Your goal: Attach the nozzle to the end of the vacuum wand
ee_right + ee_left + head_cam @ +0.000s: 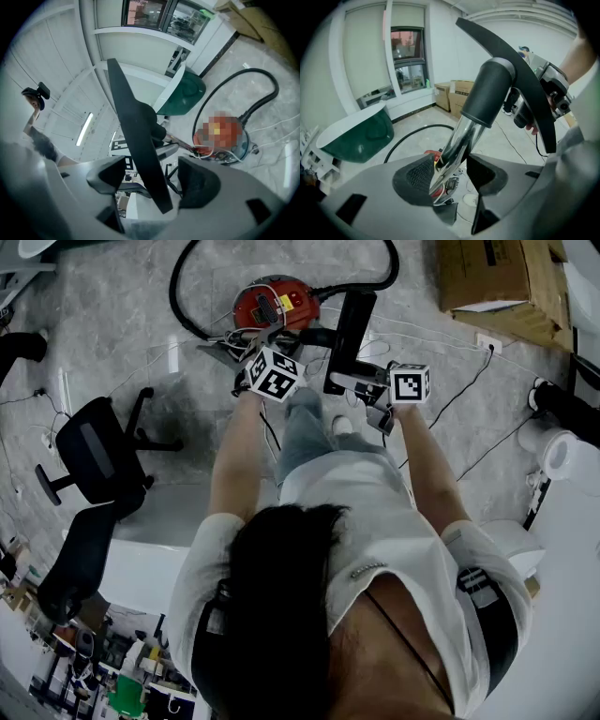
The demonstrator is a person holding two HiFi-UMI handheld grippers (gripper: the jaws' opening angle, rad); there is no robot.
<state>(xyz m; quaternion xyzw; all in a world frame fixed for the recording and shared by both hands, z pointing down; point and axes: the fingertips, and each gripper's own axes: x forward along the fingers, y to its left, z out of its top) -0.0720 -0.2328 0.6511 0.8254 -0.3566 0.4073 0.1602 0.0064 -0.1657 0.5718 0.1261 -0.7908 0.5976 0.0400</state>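
left claw (450, 174): clamped on chrome wand (458, 138) | right claw (154, 180): wide, pads (200, 182) clear either side of nozzle (138, 136) plate | nozzle: on wand's end, held above floor (141, 296) | risk: collar (487, 93) perhaps not fully seated; with nothing gripping it, nozzle could twist or drop

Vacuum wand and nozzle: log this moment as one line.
nozzle: fitted over wand end | left gripper: clamped on wand | right gripper: open, nozzle between jaws, pads clear of it
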